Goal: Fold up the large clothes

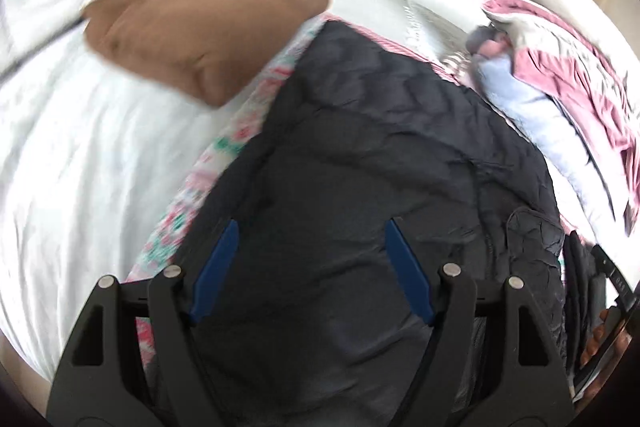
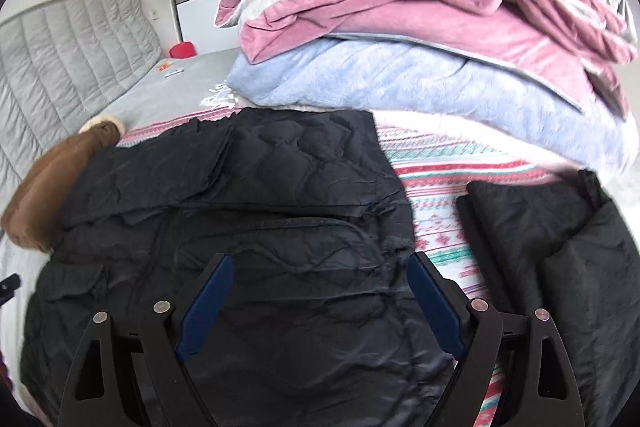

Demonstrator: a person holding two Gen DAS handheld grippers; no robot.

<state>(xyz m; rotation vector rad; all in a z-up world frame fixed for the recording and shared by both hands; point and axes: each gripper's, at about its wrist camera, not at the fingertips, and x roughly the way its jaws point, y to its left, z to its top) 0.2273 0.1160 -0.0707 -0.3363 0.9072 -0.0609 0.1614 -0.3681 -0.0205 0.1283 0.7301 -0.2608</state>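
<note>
Bed: a big bed (image 1: 72,155) with a white sheet holds everything, with a striped cloth (image 2: 436,179) in pink and green spread on it.
Blanket pile: pink, blue and grey blankets (image 2: 420,39) sit stacked at the far side, just beside my work. They take up room on that side.
Black jacket: the big puffy jacket (image 2: 248,211) lies flat on the striped cloth, right under me. It looks partly folded, with some flaps laid over the body. I think more folds are left.
Other black piece: a smaller dark bundle (image 2: 560,239) lies to the right, apart from the jacket. I cannot tell if it is done.
Brown thing: a soft brown garment (image 1: 208,31) rests at the jacket's far left edge, touching it.
My left gripper (image 1: 310,267): jaws spread wide, nothing between them, above the jacket.
My right gripper (image 2: 320,303): jaws spread wide too, holding nothing, over the jacket.
Red thing: a small red object (image 2: 182,50) sits far off on the bed.
</note>
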